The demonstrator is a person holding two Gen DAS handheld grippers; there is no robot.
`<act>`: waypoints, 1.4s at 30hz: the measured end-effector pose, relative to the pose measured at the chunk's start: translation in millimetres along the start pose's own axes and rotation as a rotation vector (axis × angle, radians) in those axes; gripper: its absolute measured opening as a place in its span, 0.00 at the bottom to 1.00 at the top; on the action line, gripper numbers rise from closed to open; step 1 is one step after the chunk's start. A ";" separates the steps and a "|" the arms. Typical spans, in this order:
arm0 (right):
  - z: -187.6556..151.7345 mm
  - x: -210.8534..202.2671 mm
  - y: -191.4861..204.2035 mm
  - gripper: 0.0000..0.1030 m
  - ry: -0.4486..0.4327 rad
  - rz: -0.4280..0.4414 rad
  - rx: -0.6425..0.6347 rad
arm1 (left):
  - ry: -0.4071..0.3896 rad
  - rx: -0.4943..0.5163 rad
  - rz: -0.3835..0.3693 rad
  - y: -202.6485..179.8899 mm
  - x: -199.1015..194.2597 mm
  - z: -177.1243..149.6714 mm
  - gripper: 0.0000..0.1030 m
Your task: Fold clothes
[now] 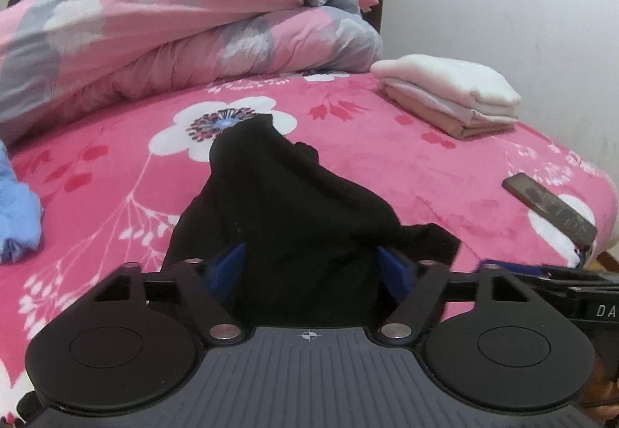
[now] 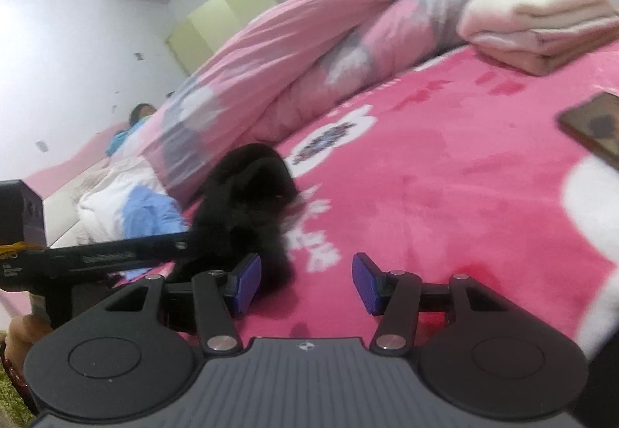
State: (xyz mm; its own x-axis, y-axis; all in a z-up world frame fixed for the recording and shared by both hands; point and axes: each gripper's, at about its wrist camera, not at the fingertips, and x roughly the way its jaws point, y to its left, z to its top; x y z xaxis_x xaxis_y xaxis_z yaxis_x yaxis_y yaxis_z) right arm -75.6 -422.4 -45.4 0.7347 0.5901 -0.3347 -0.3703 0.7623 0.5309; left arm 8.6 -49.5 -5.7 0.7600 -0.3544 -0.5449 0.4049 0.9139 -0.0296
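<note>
Black garment (image 1: pixel 294 203), bunched on the pink bed (image 1: pixel 445 173), its near end between the fingers of the left claw (image 1: pixel 309 269), which hold it; right claw (image 2: pixel 306 283) spread wide and holding nothing. Cloth looks light, limp, non-fragile; best taken at an edge or corner. Long axis runs away from the left claw toward the quilt (image 1: pixel 162 22)

We see a black garment (image 1: pixel 294 203) bunched in a rumpled heap on the pink bed (image 1: pixel 425 173). It lies towards the bed's near edge, creased and unfolded.
</note>
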 end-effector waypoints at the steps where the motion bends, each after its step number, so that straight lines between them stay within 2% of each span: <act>1: 0.8 3.3 3.8 0.54 -0.002 0.015 -0.010 | -0.003 0.007 0.006 -0.9 -1.1 -0.4 0.54; 7: 10.9 30.6 18.4 0.52 -0.018 0.116 0.004 | -0.019 -0.007 0.005 5.5 -7.7 -3.6 0.35; 9: 12.9 39.2 23.7 0.46 -0.010 0.147 -0.002 | -0.023 -0.015 0.003 9.3 -9.5 -5.0 0.31; 10: 13.4 45.3 28.2 0.43 -0.002 0.153 -0.017 | -0.026 -0.022 0.005 11.8 -10.8 -5.8 0.28; 12: 11.6 52.0 35.8 0.28 0.010 0.134 -0.050 | -0.031 -0.039 0.011 17.4 -13.6 -7.4 0.25; 13: 10.7 55.4 39.6 0.15 0.016 0.124 -0.066 | -0.034 -0.047 0.015 20.3 -15.0 -8.2 0.22; 14: 9.8 58.7 43.4 0.12 0.022 0.114 -0.082 | -0.038 -0.062 0.020 24.0 -16.9 -9.3 0.21; 20: 4.9 55.1 48.9 0.06 0.001 0.060 -0.124 | -0.052 -0.187 0.083 58.8 -28.1 -17.1 0.14; 26: 4.7 40.4 28.4 0.05 -0.021 -0.023 -0.063 | -0.011 -0.376 0.109 103.8 -33.3 -31.9 0.15; 30: 4.7 30.7 12.6 0.05 -0.033 -0.081 -0.015 | -0.012 -0.420 0.157 115.1 -39.7 -39.7 0.15; 31: 4.8 28.3 7.2 0.05 -0.034 -0.098 0.002 | -0.008 -0.441 0.154 119.7 -41.2 -41.7 0.16; 35: 4.8 21.0 -12.2 0.05 -0.042 -0.153 0.089 | -0.002 -0.558 0.082 137.3 -48.3 -49.2 0.46; 39: 5.2 16.7 -19.8 0.08 -0.053 -0.077 0.150 | -0.029 -0.584 0.019 140.1 -53.1 -49.5 0.65; 40: 5.5 16.6 -18.6 0.13 -0.056 -0.049 0.155 | -0.031 -0.587 0.002 139.3 -52.3 -48.9 0.70; 42: 4.8 17.5 -9.9 0.34 -0.064 0.015 0.146 | -0.016 -0.591 -0.038 135.6 -47.8 -47.5 0.75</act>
State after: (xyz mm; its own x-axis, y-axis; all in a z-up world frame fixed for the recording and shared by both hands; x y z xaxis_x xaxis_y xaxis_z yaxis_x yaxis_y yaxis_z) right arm -56.4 -421.0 -52.8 0.7665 0.5790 -0.2779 -0.2981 0.7040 0.6446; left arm 3.0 100.8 -23.5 0.7601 -0.3876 -0.5215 0.0834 0.8541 -0.5133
